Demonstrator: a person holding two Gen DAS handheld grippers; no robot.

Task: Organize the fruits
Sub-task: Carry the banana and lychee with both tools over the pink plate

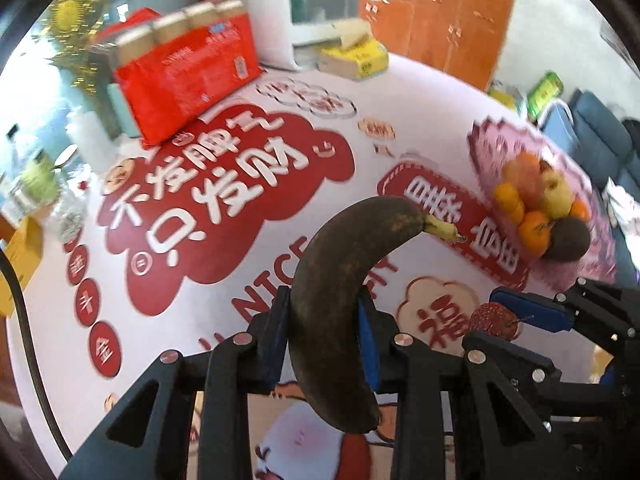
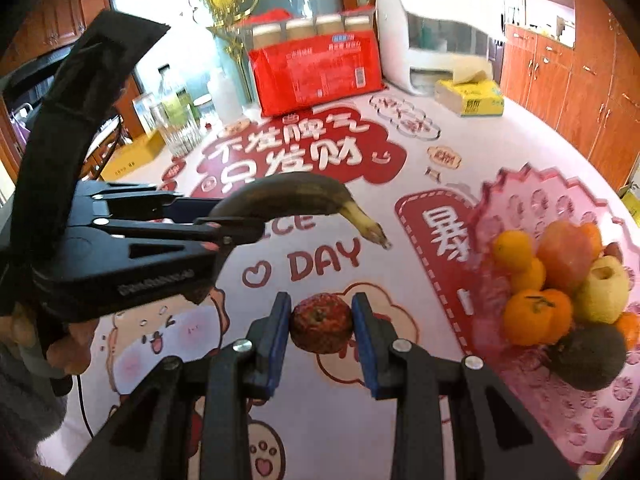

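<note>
My left gripper point(image 1: 324, 336) is shut on a dark, overripe banana point(image 1: 336, 300), which hangs above the printed tablecloth with its yellow stem pointing right. From the right wrist view that banana point(image 2: 288, 196) juts out of the left gripper point(image 2: 224, 224) at mid-left. My right gripper point(image 2: 322, 320) is shut on a small red lychee point(image 2: 322, 322); it also shows at the lower right of the left wrist view, lychee point(image 1: 494, 320) between the blue pads. A pink scalloped plate point(image 2: 516, 200) to the right holds oranges point(image 2: 536, 316), an apple point(image 2: 566, 256), a pear point(image 2: 602, 290) and a dark round fruit point(image 2: 588, 356).
At the table's far side stand a red multipack of cups point(image 2: 316, 72), a white appliance point(image 2: 432, 28), a yellow tissue box point(image 2: 470, 96) and glass jars point(image 2: 176, 120). A person's hand point(image 2: 68, 344) holds the left gripper. Wooden cabinets point(image 2: 568, 80) line the right.
</note>
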